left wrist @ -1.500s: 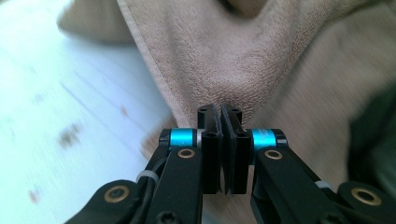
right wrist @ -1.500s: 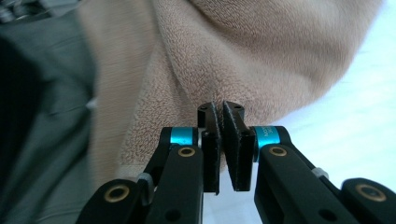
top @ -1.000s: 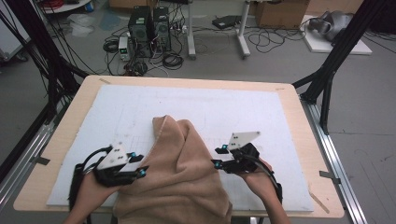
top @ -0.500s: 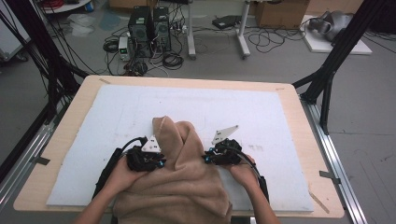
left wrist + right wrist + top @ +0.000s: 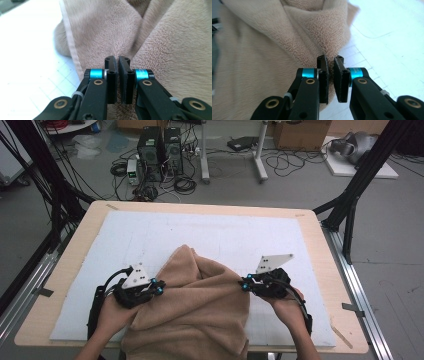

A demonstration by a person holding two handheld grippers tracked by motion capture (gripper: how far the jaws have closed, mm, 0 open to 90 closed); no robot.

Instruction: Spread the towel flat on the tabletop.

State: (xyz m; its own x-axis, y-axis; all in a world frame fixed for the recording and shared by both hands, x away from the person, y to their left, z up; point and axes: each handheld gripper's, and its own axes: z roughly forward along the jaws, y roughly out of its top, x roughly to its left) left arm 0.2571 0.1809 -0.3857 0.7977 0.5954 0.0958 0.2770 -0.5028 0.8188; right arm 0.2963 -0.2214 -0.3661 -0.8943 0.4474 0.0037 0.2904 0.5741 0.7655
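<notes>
A tan fleecy towel [image 5: 200,310] lies bunched on the white mat [image 5: 150,235] and hangs over the near table edge. My left gripper [image 5: 159,287] sits at the towel's left side. Its jaws have just been closing and now stand almost together [image 5: 117,60] on a fold of the towel [image 5: 175,37]. My right gripper [image 5: 243,284] is at the towel's right side, shut [image 5: 330,60] on a pinched ridge of the towel [image 5: 262,62]. The cloth stretches between the two grippers.
The mat covers most of the wooden table [image 5: 75,260], with bare mat to the left, right and far side of the towel. On the floor beyond stand computer towers [image 5: 160,150] and cables. Black frame legs [image 5: 350,205] rise at the table's corners.
Both grippers came inward to the towel with jaws closing, then drew apart again. The towel's sides have spread outward with them.
</notes>
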